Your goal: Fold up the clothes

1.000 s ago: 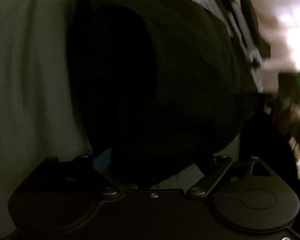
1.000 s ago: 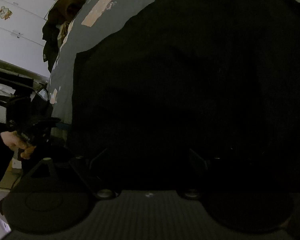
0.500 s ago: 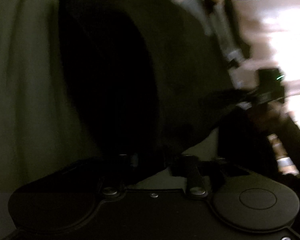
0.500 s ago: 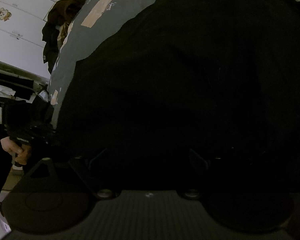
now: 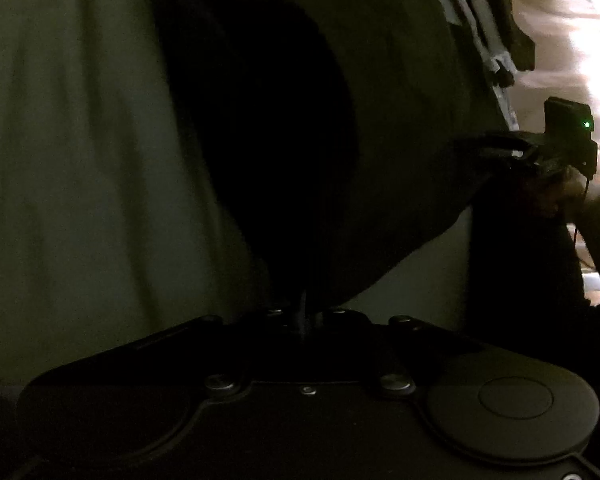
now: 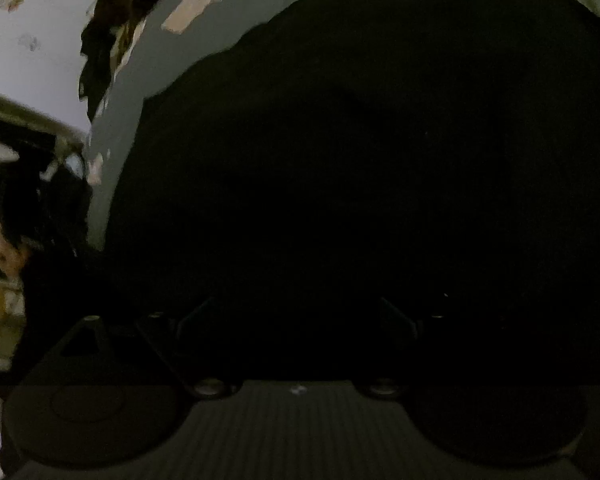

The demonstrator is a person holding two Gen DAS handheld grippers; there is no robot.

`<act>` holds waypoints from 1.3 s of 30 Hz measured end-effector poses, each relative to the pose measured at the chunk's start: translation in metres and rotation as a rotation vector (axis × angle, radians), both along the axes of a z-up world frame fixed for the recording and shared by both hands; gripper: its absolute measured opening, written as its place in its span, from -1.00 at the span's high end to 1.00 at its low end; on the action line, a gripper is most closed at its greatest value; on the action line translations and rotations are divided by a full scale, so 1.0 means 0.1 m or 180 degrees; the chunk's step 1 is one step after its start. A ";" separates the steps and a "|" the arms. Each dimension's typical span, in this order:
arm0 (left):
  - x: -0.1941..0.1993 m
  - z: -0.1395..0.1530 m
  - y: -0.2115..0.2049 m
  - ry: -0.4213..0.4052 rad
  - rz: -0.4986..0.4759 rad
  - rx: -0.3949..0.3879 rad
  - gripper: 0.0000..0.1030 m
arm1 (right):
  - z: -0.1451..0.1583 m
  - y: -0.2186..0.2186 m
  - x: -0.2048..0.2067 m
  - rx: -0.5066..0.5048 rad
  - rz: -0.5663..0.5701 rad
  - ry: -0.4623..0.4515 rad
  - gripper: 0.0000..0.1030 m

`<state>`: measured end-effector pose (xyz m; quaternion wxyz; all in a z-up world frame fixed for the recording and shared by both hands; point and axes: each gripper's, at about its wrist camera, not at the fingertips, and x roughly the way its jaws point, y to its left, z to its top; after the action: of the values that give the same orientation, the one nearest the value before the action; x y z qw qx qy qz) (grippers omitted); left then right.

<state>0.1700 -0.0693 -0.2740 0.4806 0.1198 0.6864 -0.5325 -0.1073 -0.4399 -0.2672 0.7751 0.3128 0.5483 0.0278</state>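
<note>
- In the left wrist view we see the left claw (image 5: 305,316) drawn together at 6 o'clock, its jaws having just closed on the near edge of the black garment (image 5: 400,128); the cloth runs straight down into the pinch, so the pads themselves are hidden.
- The garment spreads from the centre up to 12 o'clock over the pale bed sheet (image 5: 72,152). A darker oval patch in its middle may be a fold or a shadow; we cannot tell which.
- At 3 o'clock in that view the right claw (image 5: 496,148) reaches onto the garment's edge, a green light glowing on its body. Its tips merge with the dark cloth, and the hand behind it is blurred.
- In the right wrist view the garment (image 6: 360,160) fills nearly everything from the centre to 3 o'clock, so dark that no seams or sleeves can be made out.
- The right claw (image 6: 300,312) stands wide at 6 o'clock; we can trace only faint outlines of its fingers (image 6: 196,312) against the cloth, and cannot tell whether they touch it.
- At 11 o'clock a grey-blue bedcover (image 6: 148,80) shows, with a dark heap of clothes (image 6: 108,40) at its far edge, blurred.
- At 9 o'clock a person's hand (image 6: 0,248) is cut off by the picture's edge and smeared.
</note>
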 end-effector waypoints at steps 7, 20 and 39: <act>-0.45 0.56 -0.29 -0.0036 -0.0069 -0.0427 0.01 | 0.07 -0.08 -0.08 0.0098 -0.0070 -0.0029 -0.74; -0.94 -0.35 -1.50 0.0160 -0.0556 0.0320 0.68 | -0.12 0.16 0.00 0.0255 0.0165 0.0031 -0.73; -0.82 0.28 -1.25 -0.0432 0.0449 0.0237 -0.42 | 0.09 -0.18 -0.16 -0.0094 -0.0070 -0.0018 -0.74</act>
<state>0.0885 -0.1939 -0.2459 0.5575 0.1248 0.6783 -0.4621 -0.1232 -0.4582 -0.2578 0.7814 0.3073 0.5430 0.0121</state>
